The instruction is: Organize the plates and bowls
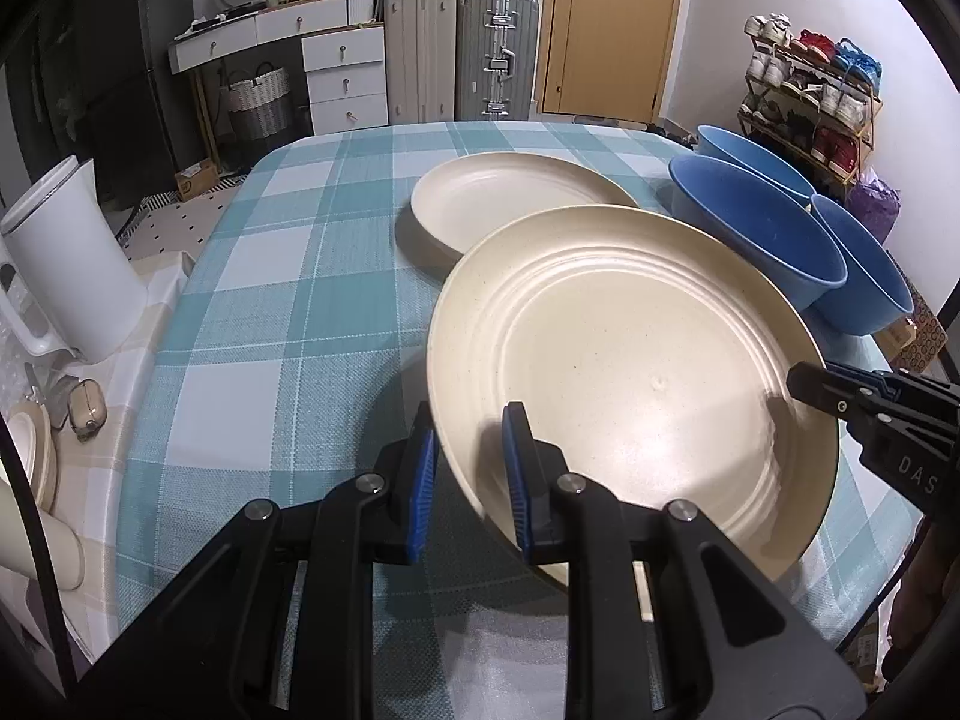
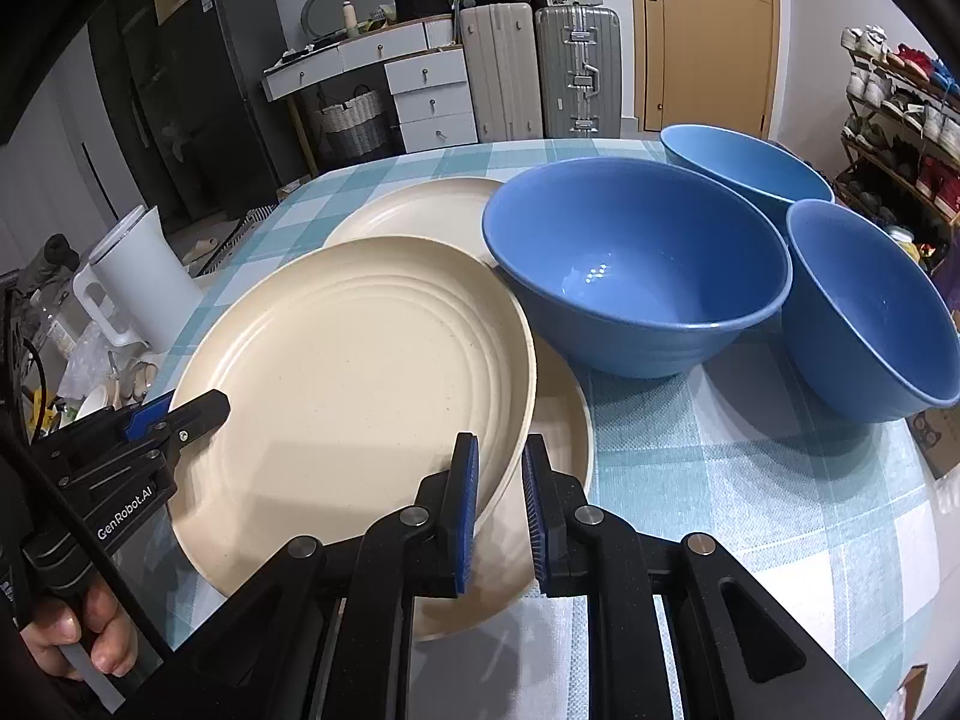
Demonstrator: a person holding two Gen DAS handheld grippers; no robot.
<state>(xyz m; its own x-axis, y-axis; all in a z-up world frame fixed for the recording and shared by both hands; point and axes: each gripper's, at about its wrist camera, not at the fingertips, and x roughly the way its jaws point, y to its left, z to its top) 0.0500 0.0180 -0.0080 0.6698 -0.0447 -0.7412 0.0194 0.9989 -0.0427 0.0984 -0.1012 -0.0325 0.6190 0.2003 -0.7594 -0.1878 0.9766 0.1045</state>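
Observation:
A cream plate (image 1: 630,360) is held tilted above the table; it also shows in the right wrist view (image 2: 348,372). My left gripper (image 1: 471,468) is shut on its near-left rim. My right gripper (image 2: 501,498) is shut on its right rim, above a second cream plate (image 2: 564,456) lying under it. A third cream plate (image 1: 510,198) lies farther back on the table. Three blue bowls stand to the right: a middle one (image 2: 636,264), a far one (image 2: 744,162) and a near right one (image 2: 870,312).
The table has a teal checked cloth (image 1: 270,300). A white kettle (image 1: 72,258) stands left of it on a side surface with small items. Suitcases (image 1: 462,54), drawers and a door are behind; a shoe rack (image 1: 810,96) is at the right.

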